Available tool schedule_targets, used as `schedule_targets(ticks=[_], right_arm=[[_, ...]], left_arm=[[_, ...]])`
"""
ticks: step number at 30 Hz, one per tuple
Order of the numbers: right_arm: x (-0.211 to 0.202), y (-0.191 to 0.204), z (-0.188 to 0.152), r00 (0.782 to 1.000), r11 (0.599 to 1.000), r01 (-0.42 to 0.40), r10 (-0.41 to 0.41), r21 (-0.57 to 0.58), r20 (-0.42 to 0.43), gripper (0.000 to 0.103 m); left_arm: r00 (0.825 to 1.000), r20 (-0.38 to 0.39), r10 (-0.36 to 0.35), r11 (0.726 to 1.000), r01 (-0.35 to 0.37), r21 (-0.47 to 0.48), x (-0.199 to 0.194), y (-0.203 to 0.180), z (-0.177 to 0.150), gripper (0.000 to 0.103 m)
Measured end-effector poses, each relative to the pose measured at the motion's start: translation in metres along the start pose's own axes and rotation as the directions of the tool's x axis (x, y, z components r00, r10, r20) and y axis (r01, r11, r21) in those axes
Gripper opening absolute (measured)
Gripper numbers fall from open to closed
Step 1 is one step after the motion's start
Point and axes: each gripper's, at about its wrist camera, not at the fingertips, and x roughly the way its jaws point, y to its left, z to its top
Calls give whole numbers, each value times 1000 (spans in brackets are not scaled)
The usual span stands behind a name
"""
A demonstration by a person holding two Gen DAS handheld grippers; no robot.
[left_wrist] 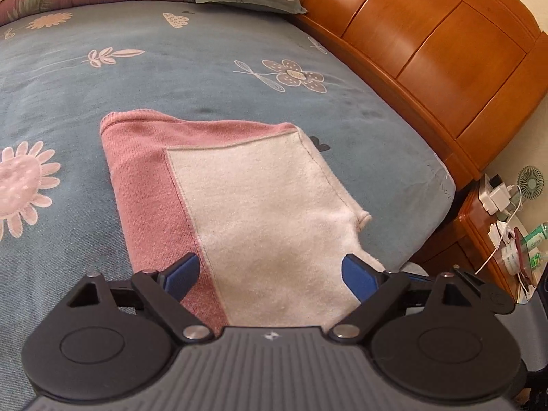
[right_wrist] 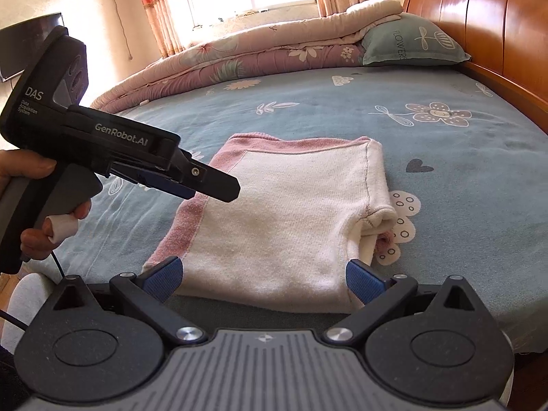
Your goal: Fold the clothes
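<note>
A folded pink-and-white knit garment point(left_wrist: 260, 198) lies flat on the blue flowered bed sheet point(left_wrist: 171, 78). In the right wrist view the same garment point(right_wrist: 291, 212) shows a white panel on top, a pink band on its left and a rolled sleeve end at its right. My left gripper point(left_wrist: 270, 274) hovers over the near edge of the garment with its blue pads wide apart and nothing between them. From the right wrist view the left gripper point(right_wrist: 219, 185) is held by a hand above the garment's left side. My right gripper point(right_wrist: 263, 277) is open at the garment's near edge, pads apart.
A folded floral quilt point(right_wrist: 239, 58) and a green pillow point(right_wrist: 411, 44) lie at the far end of the bed. The wooden headboard point(left_wrist: 428, 44) runs along the right. A nightstand point(left_wrist: 486, 226) with chargers, cables and a small fan stands beside the bed corner.
</note>
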Motion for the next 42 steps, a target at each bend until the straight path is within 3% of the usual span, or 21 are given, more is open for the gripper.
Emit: schedule_targets(ticks=[5, 8, 17, 27, 31, 38, 42], right_arm=[[1, 1, -4, 1000, 1000, 11, -11, 6, -15, 103], [1, 3, -5, 1000, 1000, 7, -7, -4, -19, 103], [-2, -2, -7, 1000, 999, -14, 15, 34, -19, 103], [5, -15, 2, 999, 999, 13, -11, 51, -42, 103], [9, -36, 12, 999, 993, -8, 12, 119, -32, 103], [25, -105, 34, 989, 919, -139, 150, 370, -2, 103], [54, -150, 49, 964, 831, -227, 265, 508, -3, 103]], left_arm=[[998, -56, -31, 998, 27, -62, 1, 5, -22, 91], [994, -112, -12, 992, -3, -129, 13, 16, -34, 90], [999, 23, 27, 993, -24, -112, -22, 16, -19, 91], [999, 45, 25, 988, -18, -156, -12, 38, -9, 91], [997, 71, 33, 982, -19, -190, -10, 52, -3, 91], [996, 88, -17, 945, 45, -323, 2, 88, 1, 91], [997, 64, -48, 920, 69, -385, 17, 106, 3, 91]])
